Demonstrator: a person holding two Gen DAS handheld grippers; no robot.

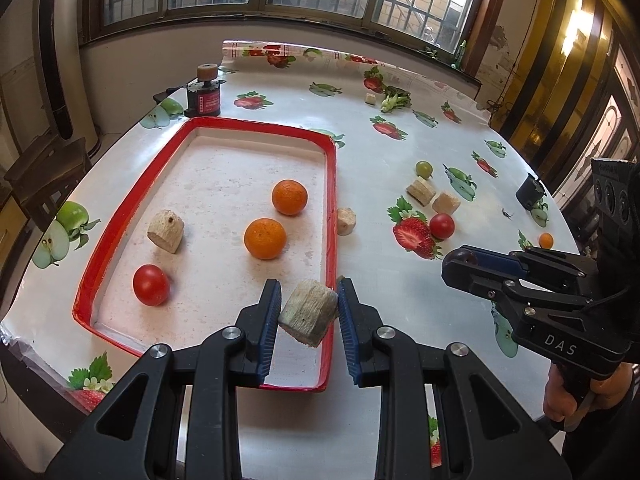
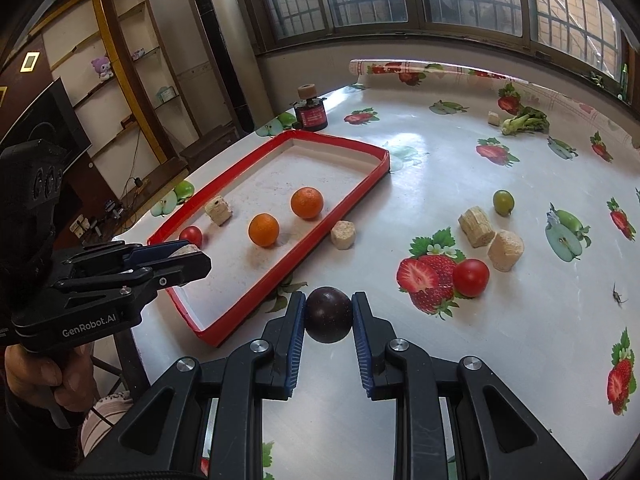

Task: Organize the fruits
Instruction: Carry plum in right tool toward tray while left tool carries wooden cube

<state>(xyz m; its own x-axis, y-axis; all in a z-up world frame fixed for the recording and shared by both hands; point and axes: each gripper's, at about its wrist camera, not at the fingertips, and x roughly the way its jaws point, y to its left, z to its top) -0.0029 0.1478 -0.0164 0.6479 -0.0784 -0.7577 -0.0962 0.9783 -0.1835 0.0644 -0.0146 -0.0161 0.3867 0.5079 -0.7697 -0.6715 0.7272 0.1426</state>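
My left gripper is shut on a pale sugarcane chunk, held above the near right corner of the red-rimmed tray. The tray holds two oranges, a red tomato and another sugarcane chunk. My right gripper is shut on a dark purple plum, held above the table right of the tray. The left gripper also shows in the right wrist view. The right gripper also shows in the left wrist view.
On the fruit-print table lie a sugarcane chunk against the tray's right rim, two more chunks, a red tomato, a green fruit, a small orange fruit, broccoli and a black-red jar.
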